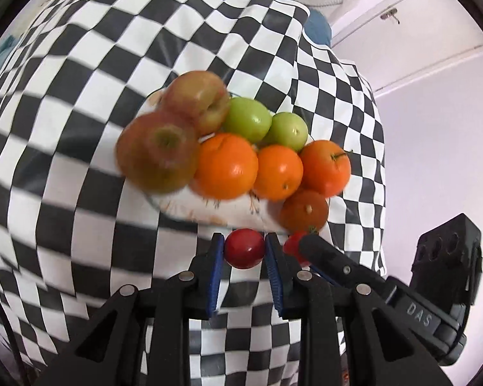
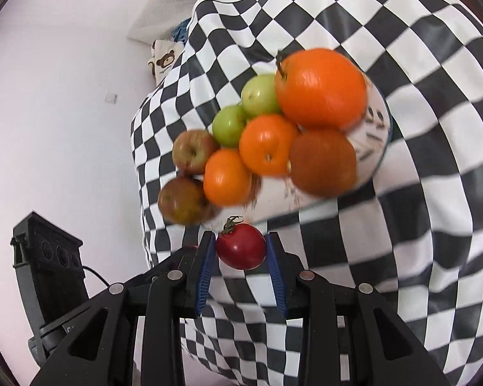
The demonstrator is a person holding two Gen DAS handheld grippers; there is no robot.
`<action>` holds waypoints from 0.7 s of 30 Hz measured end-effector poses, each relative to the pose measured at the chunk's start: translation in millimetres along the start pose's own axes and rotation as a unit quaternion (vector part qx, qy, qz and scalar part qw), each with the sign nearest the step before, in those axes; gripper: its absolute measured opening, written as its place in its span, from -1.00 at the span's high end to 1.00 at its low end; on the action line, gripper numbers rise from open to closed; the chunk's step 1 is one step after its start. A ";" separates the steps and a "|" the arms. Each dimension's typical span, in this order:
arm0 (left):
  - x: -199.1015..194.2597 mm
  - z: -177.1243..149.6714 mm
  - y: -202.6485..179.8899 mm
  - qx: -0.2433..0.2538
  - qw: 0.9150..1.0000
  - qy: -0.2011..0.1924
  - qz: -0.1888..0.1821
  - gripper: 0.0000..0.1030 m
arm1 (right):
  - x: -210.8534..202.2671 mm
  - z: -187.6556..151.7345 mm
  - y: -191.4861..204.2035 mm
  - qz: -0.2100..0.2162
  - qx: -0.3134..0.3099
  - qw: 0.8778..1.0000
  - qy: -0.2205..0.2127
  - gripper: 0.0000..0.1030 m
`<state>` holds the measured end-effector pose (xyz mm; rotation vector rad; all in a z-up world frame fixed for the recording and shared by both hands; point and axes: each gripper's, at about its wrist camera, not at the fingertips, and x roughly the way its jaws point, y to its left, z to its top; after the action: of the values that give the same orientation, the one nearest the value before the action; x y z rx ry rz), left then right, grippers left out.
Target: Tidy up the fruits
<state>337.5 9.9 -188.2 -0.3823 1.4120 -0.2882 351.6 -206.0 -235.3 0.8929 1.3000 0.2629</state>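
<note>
While the checkered cloth fills most of what I see, pale walls close in beyond its edges, and the plate carries apples, oranges and green fruit. My right gripper pinches a stemmed tomato just before the plate; my left gripper narrowly clamps a smaller red fruit alongside.

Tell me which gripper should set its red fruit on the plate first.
Probably right. Both hold a red fruit near the plate's near rim, but the right gripper faces a bare patch just ahead, while the left gripper's fruit is crowded by the right's finger.
</note>
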 end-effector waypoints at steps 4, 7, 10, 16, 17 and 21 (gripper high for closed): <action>10.6 15.6 -4.5 0.007 1.000 0.013 0.009 0.55 | 6.8 11.1 0.5 -0.012 0.003 1.000 0.002 0.32; 16.4 19.1 -6.5 0.009 1.000 0.018 0.013 0.54 | 10.7 15.0 -1.1 -0.021 0.005 1.000 0.001 0.32; 18.6 23.9 -7.5 0.010 1.000 0.023 0.018 0.53 | 14.3 19.7 -2.2 -0.024 0.012 1.000 0.002 0.30; 14.1 33.6 -16.8 0.016 0.999 0.017 0.038 -0.03 | 2.9 21.2 1.7 -0.034 0.017 0.999 -0.021 -0.52; 10.1 35.4 -18.3 0.020 0.999 0.011 0.044 -0.28 | -1.7 21.4 3.0 -0.036 0.018 0.999 -0.027 -0.53; -5.6 34.2 -19.6 0.034 0.997 -0.004 0.064 -0.66 | -21.6 20.7 7.4 -0.076 0.002 0.996 -0.044 -0.70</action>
<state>371.1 -2.5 -170.9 -0.2359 1.4085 -0.2278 366.4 -223.6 -214.6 0.7966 1.2803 0.1011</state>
